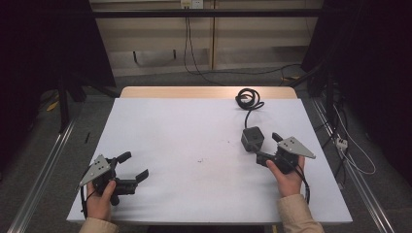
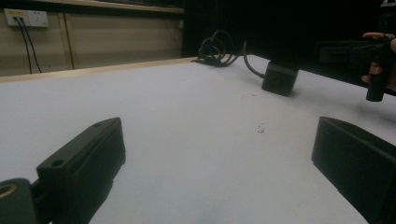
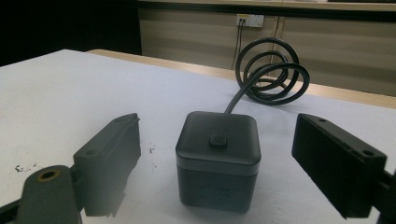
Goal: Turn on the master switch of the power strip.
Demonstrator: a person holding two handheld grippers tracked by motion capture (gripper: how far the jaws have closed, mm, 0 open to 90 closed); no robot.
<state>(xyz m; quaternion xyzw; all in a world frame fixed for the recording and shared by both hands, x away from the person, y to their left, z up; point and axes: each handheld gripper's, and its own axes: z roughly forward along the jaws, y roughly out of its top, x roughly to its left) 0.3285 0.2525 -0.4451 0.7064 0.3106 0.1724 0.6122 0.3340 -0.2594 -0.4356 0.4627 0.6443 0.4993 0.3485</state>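
Left gripper [image 1: 130, 167] at about 8 o'clock on the table [image 1: 194, 126], jaws wide, nothing between them, well apart from the work. Black cube [image 1: 252, 138] at about 3 o'clock, upright, button on top, its cord running to a coil [image 1: 248, 98] near 1 o'clock. Right gripper [image 3: 217, 158] just short of the cube, jaws wide on either side, not touching. Risks, as judged: closing off-centre could push the cube askew; lifting could drag the coil; squeezing high could press the button [image 3: 218, 140].
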